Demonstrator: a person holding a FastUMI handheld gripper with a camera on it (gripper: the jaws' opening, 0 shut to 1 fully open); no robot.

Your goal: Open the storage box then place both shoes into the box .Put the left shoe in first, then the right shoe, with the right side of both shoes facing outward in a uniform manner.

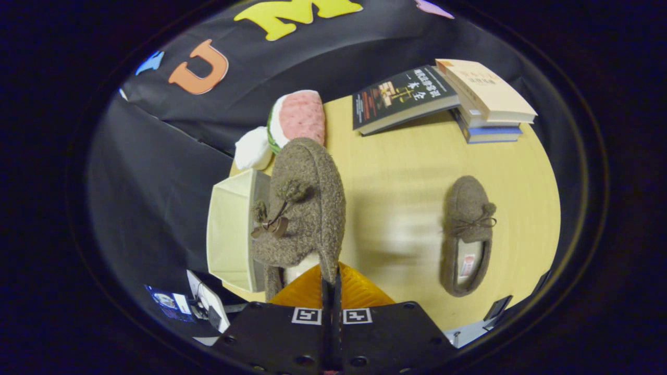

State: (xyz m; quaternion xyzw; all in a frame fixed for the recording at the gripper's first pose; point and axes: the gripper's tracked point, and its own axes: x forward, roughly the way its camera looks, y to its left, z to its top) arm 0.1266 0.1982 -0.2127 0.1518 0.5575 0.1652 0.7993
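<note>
My gripper (331,284) is shut on a brown fuzzy slipper (305,208), pinching the side wall of its opening. The slipper hangs lifted, toe pointing away, with its pom-pom lace dangling on its left. Just left of and below it lies the cream storage box (229,229) at the table's left edge, its inside showing. A second brown slipper (467,234) lies flat on the wooden table (396,177) to the right of the fingers, toe pointing away, opening toward me.
Beyond the held slipper sit a watermelon-slice plush (299,117) and a white soft item (252,148). A dark book (401,99) and a stack of books (487,101) lie at the table's far right. Papers and small items (193,302) lie below the table's left edge.
</note>
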